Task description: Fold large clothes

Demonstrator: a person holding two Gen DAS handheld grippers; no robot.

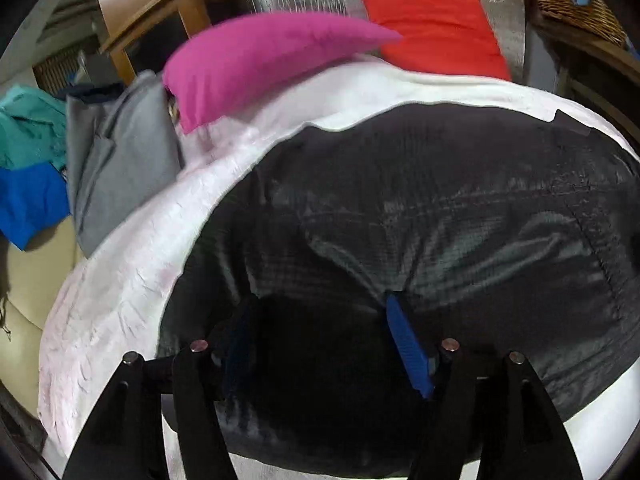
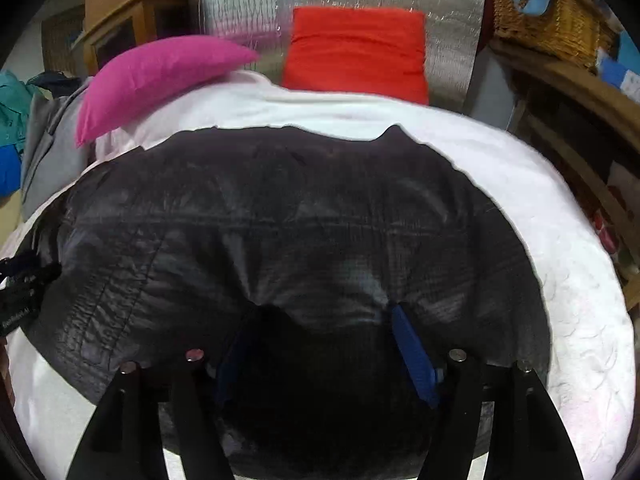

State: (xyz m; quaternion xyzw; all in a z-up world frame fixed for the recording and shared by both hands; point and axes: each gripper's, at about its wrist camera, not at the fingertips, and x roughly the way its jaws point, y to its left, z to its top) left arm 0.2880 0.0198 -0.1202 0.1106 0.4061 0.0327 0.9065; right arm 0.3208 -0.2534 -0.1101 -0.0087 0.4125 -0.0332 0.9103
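Jacket [image 1: 420,208] lies flat mid-bed [image 1: 120,280], long axis running L-R. We've got both grippers, left [image 1: 316,344] & right [image 2: 324,348], wide, holding nothing, over its near edge.

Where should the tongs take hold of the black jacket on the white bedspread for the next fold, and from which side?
Probably the far hem of the black jacket, near its two far corners, one corner per tongs. That edge lies flat and bare on the white bedspread, with a small tab sticking up at the right corner. Come down from above and pinch the edge; the middle is smooth, taut fabric with no ridge to catch.
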